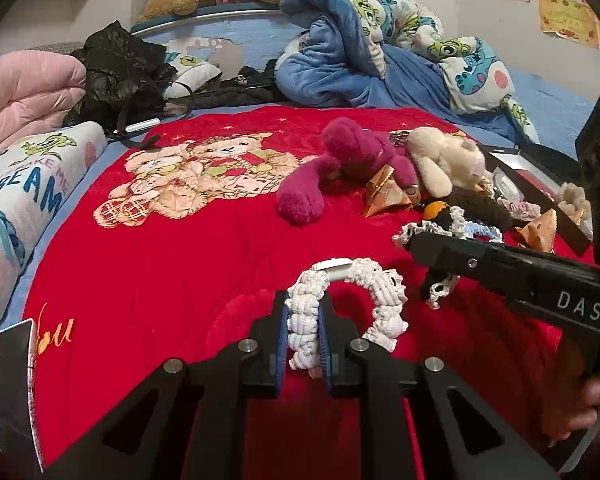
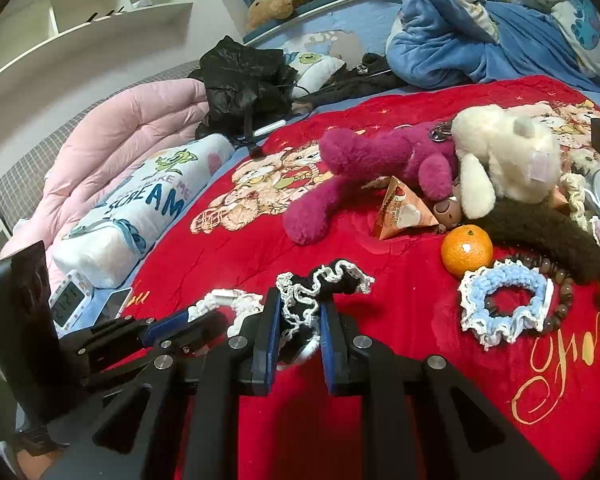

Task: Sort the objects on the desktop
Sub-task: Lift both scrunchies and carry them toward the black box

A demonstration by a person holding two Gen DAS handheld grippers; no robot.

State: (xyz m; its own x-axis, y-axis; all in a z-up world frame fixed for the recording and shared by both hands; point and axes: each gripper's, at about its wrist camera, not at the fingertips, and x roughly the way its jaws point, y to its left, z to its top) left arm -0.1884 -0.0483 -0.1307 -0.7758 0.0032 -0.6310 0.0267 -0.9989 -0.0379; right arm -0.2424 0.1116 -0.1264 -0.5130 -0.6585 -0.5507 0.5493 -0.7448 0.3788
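Item 1: my left hand-held gripper was clamped on a white crocheted scrunchie, its blue-padded fingers pressed on the band's left side, the rest of the loop standing to the right above the red blanket.

Item 2: my right hand-held gripper was clamped on a black scrunchie with white lace edging, the ruffle bunched between and above its fingers. In the left wrist view this gripper crossed in from the right with the black ruffle at its tip.

Item 3: a blue and white scrunchie lay flat on the red blanket, inside a brown bead bracelet.

Item 4: a mandarin orange sat just beside the blue scrunchie, touching a dark brown plush piece.

Item 5: a magenta plush bear lay on the blanket, with a cream plush toy against it and a triangular orange snack packet in front.

Item 6: a small digital clock stood at the bed's left edge, beside a printed bolster pillow and a pink quilt.
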